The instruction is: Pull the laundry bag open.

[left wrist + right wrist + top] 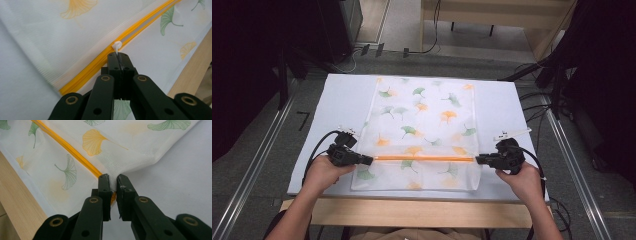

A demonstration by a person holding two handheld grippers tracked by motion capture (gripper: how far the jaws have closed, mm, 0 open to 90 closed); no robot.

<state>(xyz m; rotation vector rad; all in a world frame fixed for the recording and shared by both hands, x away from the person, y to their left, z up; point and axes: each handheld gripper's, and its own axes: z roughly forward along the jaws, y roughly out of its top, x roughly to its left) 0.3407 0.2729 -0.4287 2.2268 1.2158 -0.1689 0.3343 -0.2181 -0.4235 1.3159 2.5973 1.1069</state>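
A white mesh bag (422, 130) printed with green and orange ginkgo leaves lies flat on the white table. An orange zipper (424, 158) runs across it near the front. My left gripper (369, 160) sits at the zipper's left end, shut on the small white zipper pull (117, 46). At the right end, my right gripper (478, 160) pinches the bag's edge fabric (113, 185) where the zipper (72, 151) ends. In the left gripper view the zipper (140, 23) stands parted beyond the pull.
The white table top (342, 100) has a wooden front edge (412, 210), which also appears as the wooden edge (192, 72) and the wooden edge (17, 200) in the gripper views. Cables trail from both grippers. Grey floor, metal rails and dark equipment surround the table.
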